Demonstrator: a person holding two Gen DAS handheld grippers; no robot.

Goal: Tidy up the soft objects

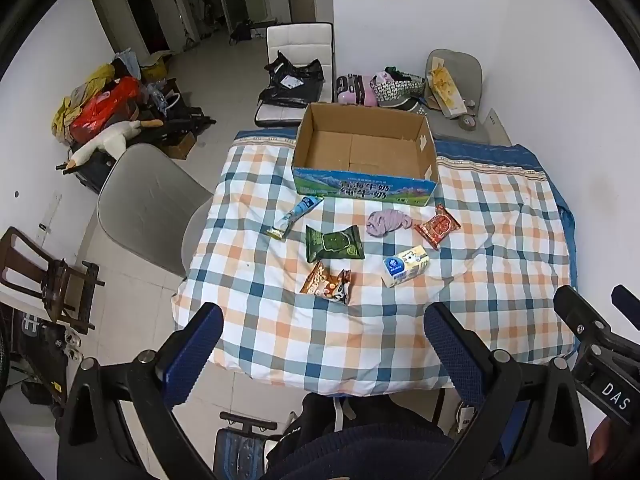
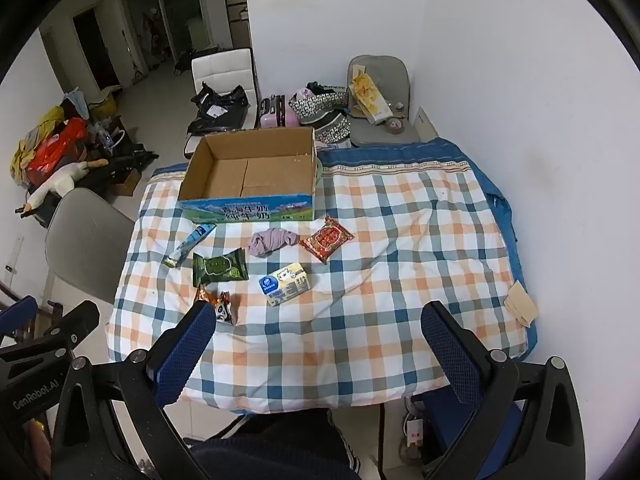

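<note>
An empty cardboard box [image 1: 362,148] [image 2: 248,170] stands at the far side of the checked tablecloth [image 1: 500,240] [image 2: 400,260]. In front of it lie a blue tube packet [image 1: 296,216] [image 2: 190,245], a green packet [image 1: 334,243] [image 2: 219,268], an orange snack packet [image 1: 326,283] [image 2: 222,305], a crumpled purple cloth [image 1: 387,222] [image 2: 270,241], a red packet [image 1: 437,226] [image 2: 327,239] and a pale tissue pack [image 1: 406,265] [image 2: 285,283]. My left gripper [image 1: 322,326] and right gripper [image 2: 318,326] hover open over the near table edge, holding nothing.
A grey chair [image 1: 148,204] [image 2: 86,240] stands left of the table. Bags and a second grey chair [image 1: 456,92] sit behind it by the white wall. Clutter and a plush goose [image 1: 108,142] lie on the floor at left. A folded tan cloth [image 2: 520,303] rests at the table's right edge.
</note>
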